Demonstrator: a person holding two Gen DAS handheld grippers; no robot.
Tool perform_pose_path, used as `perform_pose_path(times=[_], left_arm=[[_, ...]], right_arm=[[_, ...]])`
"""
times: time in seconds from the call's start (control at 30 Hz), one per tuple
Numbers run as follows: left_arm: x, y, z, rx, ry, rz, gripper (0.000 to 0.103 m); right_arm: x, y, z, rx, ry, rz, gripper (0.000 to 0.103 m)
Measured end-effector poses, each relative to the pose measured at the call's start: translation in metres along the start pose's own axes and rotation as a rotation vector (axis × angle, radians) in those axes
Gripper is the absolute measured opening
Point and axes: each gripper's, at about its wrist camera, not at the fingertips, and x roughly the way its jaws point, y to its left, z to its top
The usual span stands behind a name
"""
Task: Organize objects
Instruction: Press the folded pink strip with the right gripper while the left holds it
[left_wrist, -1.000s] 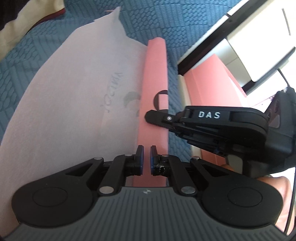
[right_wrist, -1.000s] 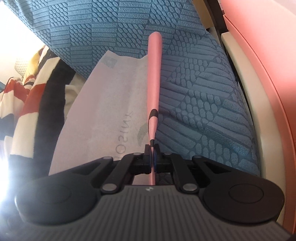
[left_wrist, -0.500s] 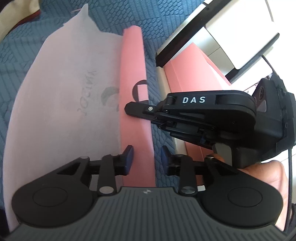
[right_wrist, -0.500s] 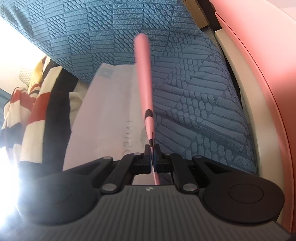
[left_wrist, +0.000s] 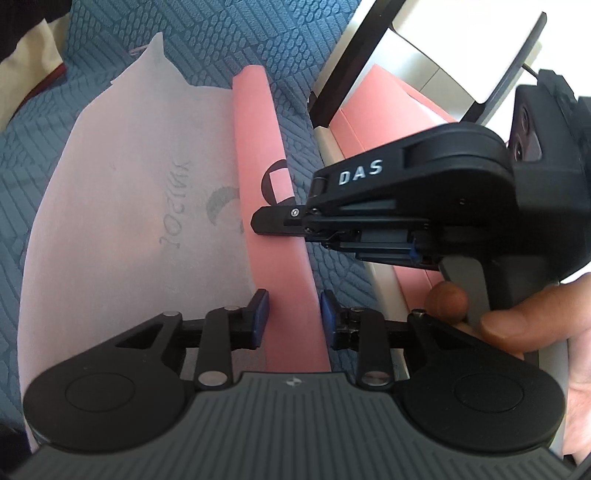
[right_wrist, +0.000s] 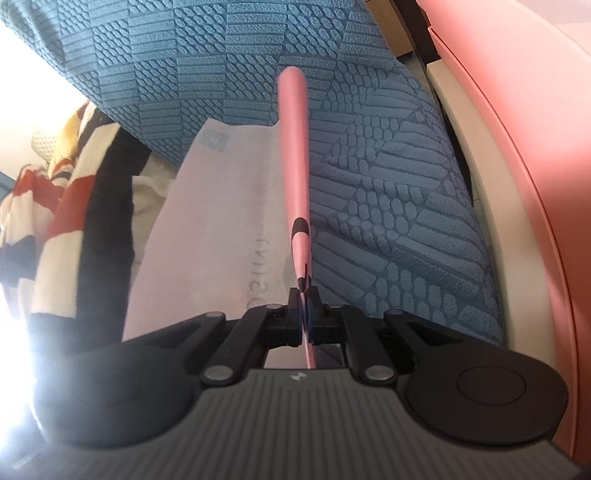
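One pink card (left_wrist: 258, 147) is all I hold: my right gripper (right_wrist: 304, 317) is clamped on its edge, lifting it just above the white sheet (left_wrist: 129, 203) on the blue bedspread (left_wrist: 221, 37). My left gripper (left_wrist: 291, 317) has just been closing a little, yet its pads stand apart on either side of the card's near end, not pressing it. I judge the tidying barely begun: the card is lifted but not put anywhere, the sheet lies loose, and a pink box (right_wrist: 517, 147) waits beside the bed.
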Motion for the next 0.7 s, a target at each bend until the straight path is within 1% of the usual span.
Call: perform_pose_path(times=[0.03,0.1,0.17,0.37,0.47,0.57,0.7], left_arm=[[-0.002,0.0,0.0,0.004,-0.008,0.002,0.028],[-0.005,0.002,0.001,-0.011,-0.027,-0.01,0.018],[-0.009,0.007,0.003,-0.046,-0.039,-0.031,0.015],[-0.01,0.025,0.005,-0.174,-0.033,-0.098,0.013],[-0.013,0.038,0.002,-0.24,-0.032,-0.122,0.012],[-0.016,0.052,-0.001,-0.319,-0.022,-0.131,0.008],[-0.016,0.067,-0.003,-0.402,-0.016,-0.127,0.006]], right_arm=[[0.0,0.001,0.0,-0.006,-0.003,-0.012,0.006],[-0.002,0.002,0.0,-0.017,-0.014,-0.035,0.006],[-0.004,0.003,0.001,-0.027,-0.028,-0.057,0.006],[-0.008,0.006,0.001,-0.056,-0.045,-0.077,0.009],[-0.008,0.007,0.001,-0.056,-0.051,-0.071,0.011],[-0.011,0.011,0.003,-0.066,-0.068,-0.049,0.016],[-0.014,0.017,0.004,-0.087,-0.083,-0.012,0.016]])
